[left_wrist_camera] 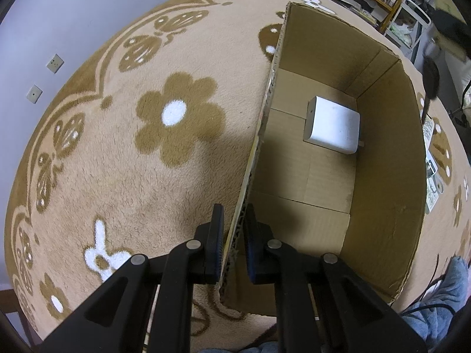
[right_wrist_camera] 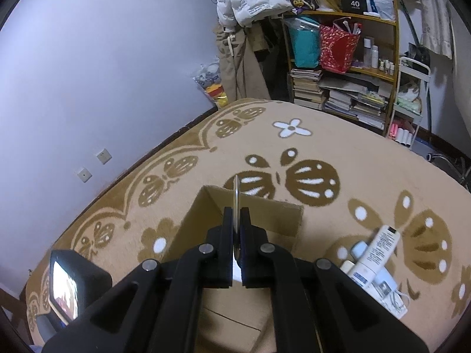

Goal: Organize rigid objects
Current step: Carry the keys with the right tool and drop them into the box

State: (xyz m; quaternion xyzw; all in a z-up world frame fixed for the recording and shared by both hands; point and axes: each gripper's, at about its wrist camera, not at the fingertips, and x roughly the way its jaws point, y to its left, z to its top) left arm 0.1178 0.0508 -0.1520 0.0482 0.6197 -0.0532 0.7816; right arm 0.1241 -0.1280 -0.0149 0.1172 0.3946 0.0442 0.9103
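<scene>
A: What is the right gripper [right_wrist_camera: 236, 229] carrying?

B: A thin flat disc [right_wrist_camera: 235, 203], seen edge-on and standing upright between the pads. The jaws are clamped tight on its lower half. It looks rigid and light, probably smooth-faced, so I'd judge it could slip or twist if the pinch eased.

A: Where is it relative to the cardboard box [left_wrist_camera: 382, 135]?

B: Held in the air above the near side of the open box, gripper angled downward toward it. Inside, a white charger block [left_wrist_camera: 334, 125] already lies on the box floor near the far corner.

A: And the left gripper [left_wrist_camera: 234, 235]?

B: Pointing steeply down, closed on the box's corrugated wall, one pad outside, one inside. The wall is stiff enough to steady the box on the soft carpet [left_wrist_camera: 147, 161].

A: Anything else waiting?

B: White bottles [right_wrist_camera: 374, 253] lie on the carpet, right of the box.
</scene>
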